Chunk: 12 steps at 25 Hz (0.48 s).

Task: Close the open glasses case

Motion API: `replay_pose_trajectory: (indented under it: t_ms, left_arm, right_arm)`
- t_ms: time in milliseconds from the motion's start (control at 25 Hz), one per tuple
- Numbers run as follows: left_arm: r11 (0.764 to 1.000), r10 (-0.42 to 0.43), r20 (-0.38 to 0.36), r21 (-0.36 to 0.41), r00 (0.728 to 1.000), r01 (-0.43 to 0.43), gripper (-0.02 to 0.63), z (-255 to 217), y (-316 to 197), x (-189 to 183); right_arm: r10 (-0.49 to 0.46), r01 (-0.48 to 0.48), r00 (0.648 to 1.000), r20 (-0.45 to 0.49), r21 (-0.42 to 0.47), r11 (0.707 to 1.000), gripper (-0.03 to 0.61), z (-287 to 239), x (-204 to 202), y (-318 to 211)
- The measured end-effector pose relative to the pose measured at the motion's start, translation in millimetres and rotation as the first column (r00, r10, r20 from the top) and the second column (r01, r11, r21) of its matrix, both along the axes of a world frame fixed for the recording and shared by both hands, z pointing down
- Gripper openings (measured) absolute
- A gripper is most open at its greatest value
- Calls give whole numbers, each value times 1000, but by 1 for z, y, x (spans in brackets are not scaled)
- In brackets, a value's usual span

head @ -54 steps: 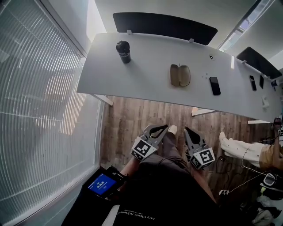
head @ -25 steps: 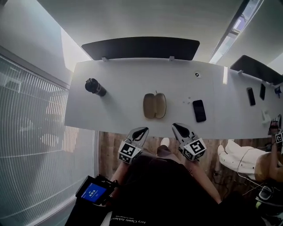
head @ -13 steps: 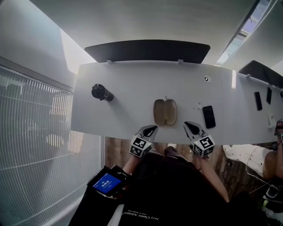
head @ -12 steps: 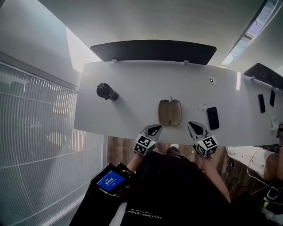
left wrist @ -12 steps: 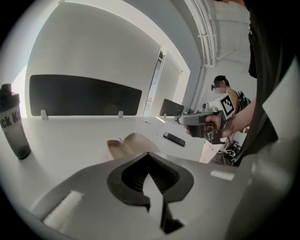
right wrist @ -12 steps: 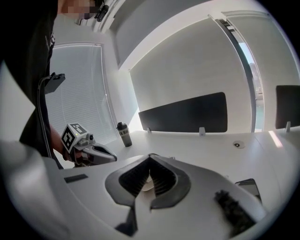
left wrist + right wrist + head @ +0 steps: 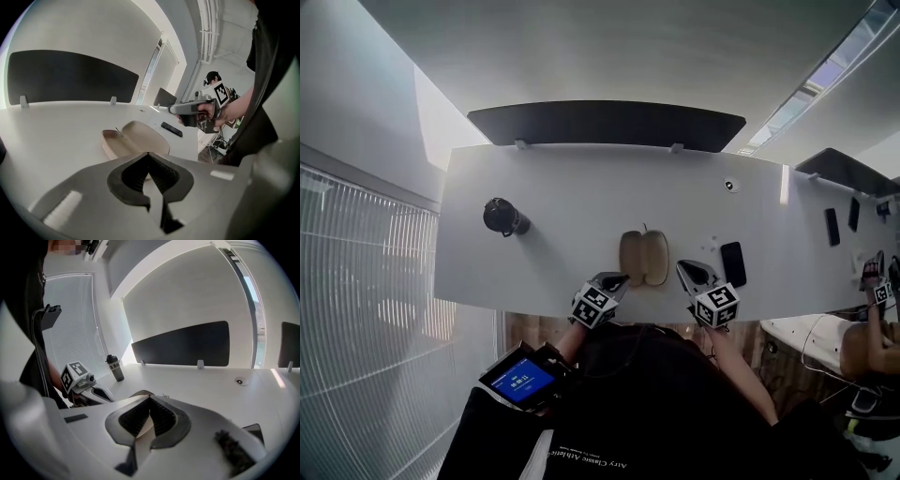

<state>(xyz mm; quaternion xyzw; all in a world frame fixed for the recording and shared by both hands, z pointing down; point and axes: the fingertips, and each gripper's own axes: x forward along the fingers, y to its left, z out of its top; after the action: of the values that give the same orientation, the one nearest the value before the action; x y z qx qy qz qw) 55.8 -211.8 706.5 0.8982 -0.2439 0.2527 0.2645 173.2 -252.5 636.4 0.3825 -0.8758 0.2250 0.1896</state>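
Lying open, the glasses case (image 7: 643,258) sits between left tool (image 7: 617,278) and right tool (image 7: 683,269), both seemingly closed.

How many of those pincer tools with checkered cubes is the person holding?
2. The left gripper is at the table edge, left of the open glasses case; the right gripper is right of it.

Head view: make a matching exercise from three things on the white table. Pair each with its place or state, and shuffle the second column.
Things:
1. glasses case
2. dark bottle
3. black phone

Places or states:
A. stands alone toward the left end of the white table
B. lies flat, farthest right of the three
C. lies open near the front edge

Pairs: 1-C, 2-A, 3-B
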Motion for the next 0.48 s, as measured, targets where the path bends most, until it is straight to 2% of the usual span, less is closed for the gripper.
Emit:
replay_pose_trajectory:
  t_ms: [200,320,480]
  left_arm:
    - [995,42,-8,-88,999,-43,9,21,-2,6]
    - [990,24,-20,-139,1000,-27,11,26,-11,-2]
    - [987,13,-28,-158,1000,-17,11,28,-19,-6]
  right_arm:
    - [0,-2,999,-42,-45,999,6,15,7,-12]
    - [2,-6,998,-58,-70,998,6,25,12,-18]
    - [-19,12,997,-74,-100,995,6,40,14,-25]
